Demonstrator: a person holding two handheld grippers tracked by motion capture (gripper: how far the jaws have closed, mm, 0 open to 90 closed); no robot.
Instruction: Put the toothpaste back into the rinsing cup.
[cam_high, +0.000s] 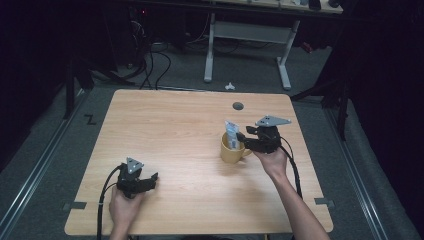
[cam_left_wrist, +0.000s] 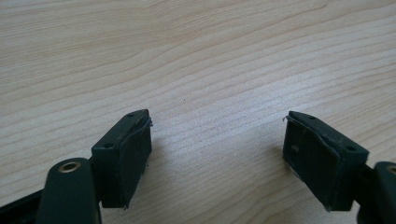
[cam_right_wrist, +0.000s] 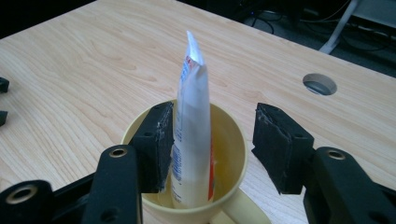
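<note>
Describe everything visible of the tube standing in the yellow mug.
The tube is a soft squeeze tube, mostly white with blue print along one side and some red low down. It stands upright, slightly tilted, in the yellow mug, flat crimped end up and well above the rim, lower end hidden inside. The mug sits right of centre on the wooden table. The right gripper straddles the tube with jaws apart; its left pad looks close against it, contact unclear.

No text, brand or number can be read anywhere. The tube (cam_right_wrist: 192, 135) in the mug (cam_right_wrist: 231, 140) carries blue and red print, too blurred to make out. A dark Z-like mark (cam_high: 90, 119) stands on the floor left of the table (cam_high: 165, 130).
</note>
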